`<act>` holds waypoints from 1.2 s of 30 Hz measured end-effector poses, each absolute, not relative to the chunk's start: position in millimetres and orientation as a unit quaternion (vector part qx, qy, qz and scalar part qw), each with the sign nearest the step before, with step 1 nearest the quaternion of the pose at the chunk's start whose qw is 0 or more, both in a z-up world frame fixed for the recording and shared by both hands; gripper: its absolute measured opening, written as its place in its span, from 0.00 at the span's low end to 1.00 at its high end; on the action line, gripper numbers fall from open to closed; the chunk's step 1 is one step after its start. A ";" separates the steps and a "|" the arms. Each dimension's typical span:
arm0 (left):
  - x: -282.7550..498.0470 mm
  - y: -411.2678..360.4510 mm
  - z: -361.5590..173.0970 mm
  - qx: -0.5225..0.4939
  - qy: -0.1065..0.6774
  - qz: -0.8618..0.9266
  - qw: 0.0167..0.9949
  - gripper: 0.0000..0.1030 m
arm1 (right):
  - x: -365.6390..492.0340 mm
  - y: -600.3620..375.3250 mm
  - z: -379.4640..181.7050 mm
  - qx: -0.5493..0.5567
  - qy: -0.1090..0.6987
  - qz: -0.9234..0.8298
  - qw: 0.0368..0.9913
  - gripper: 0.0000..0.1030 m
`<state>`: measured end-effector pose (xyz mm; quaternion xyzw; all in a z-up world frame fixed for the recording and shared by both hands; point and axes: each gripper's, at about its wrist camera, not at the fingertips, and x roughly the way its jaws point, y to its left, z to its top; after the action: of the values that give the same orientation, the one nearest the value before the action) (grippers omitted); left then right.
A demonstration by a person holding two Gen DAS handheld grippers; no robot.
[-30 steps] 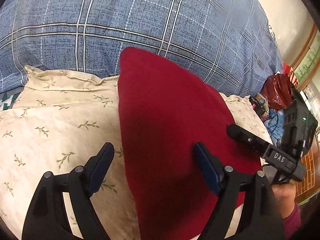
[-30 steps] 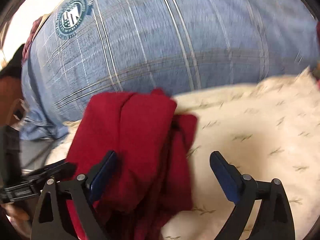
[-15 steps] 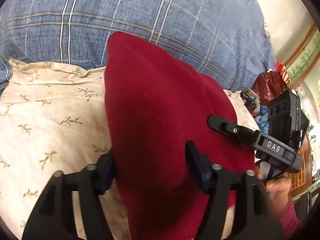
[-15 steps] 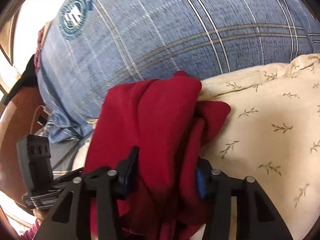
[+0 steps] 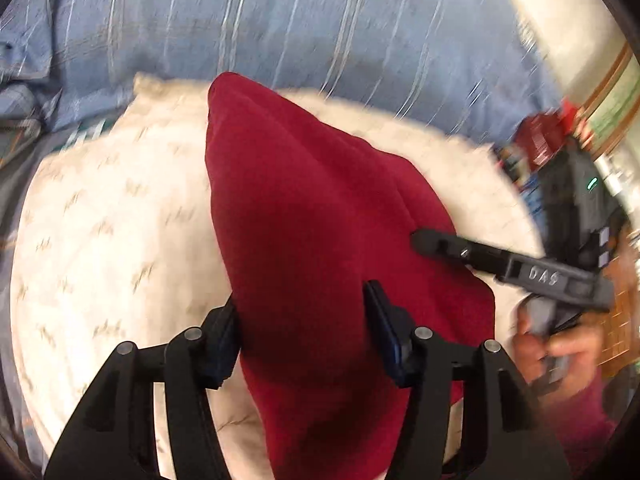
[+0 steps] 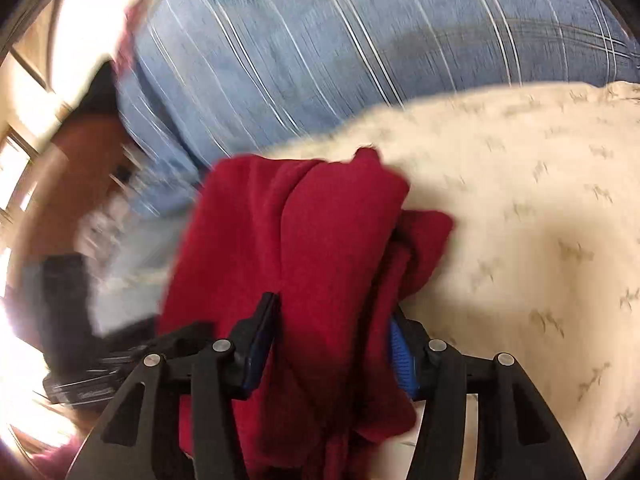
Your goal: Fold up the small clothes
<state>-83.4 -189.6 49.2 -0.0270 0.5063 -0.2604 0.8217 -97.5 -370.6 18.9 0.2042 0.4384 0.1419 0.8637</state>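
We are in a home, most likely a bedroom. We see a cream pillow point(image 5: 112, 220) printed with small leaf sprigs, and behind it a large blue plaid cushion point(image 5: 304, 28). At the far right, blurred, stand red packets point(image 5: 544, 136) and a wood-trimmed wall point(image 5: 612, 92), which suggest lived-in domestic clutter.

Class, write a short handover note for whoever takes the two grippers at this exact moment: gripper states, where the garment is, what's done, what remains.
Left gripper: shut on the dark red fleece garment.
Right gripper: shut on the same garment's bunched end.
Garment lies over the cream leaf-print pillow, in front of the blue plaid bedding.
Done: both ends gripped; cloth looks partly doubled over.
Left: finish the fold, lay it flat, release. Frames are blurred by motion.
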 end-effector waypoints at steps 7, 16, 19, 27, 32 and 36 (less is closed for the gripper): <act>-93.8 -175.3 46.2 -0.033 0.470 -0.233 0.851 0.64 | -148.0 -349.5 66.1 0.109 0.362 0.111 0.919 0.52; -117.2 -166.3 58.5 0.000 0.421 -0.194 0.886 0.65 | -160.1 -296.7 35.9 -0.007 0.392 0.098 0.915 0.26; -123.9 -164.3 64.9 0.007 0.403 -0.177 0.898 0.65 | -158.6 -302.4 18.9 -0.003 0.393 0.077 0.916 0.24; -134.7 -157.8 80.1 -0.001 0.371 -0.161 0.915 0.67 | -180.5 -303.1 51.5 0.047 0.353 0.073 0.932 0.58; -139.5 -156.0 87.3 -0.010 0.366 -0.157 0.917 0.70 | -185.5 -296.2 61.5 0.054 0.335 0.039 0.940 0.69; -143.3 -154.5 90.9 -0.016 0.369 -0.159 0.916 0.71 | -184.4 -295.7 64.2 0.052 0.329 0.019 0.943 0.76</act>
<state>-143.3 -154.5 90.9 -0.0156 0.3685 -0.1589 0.9158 -184.4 -295.7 64.2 0.0516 0.3287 0.0187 0.9428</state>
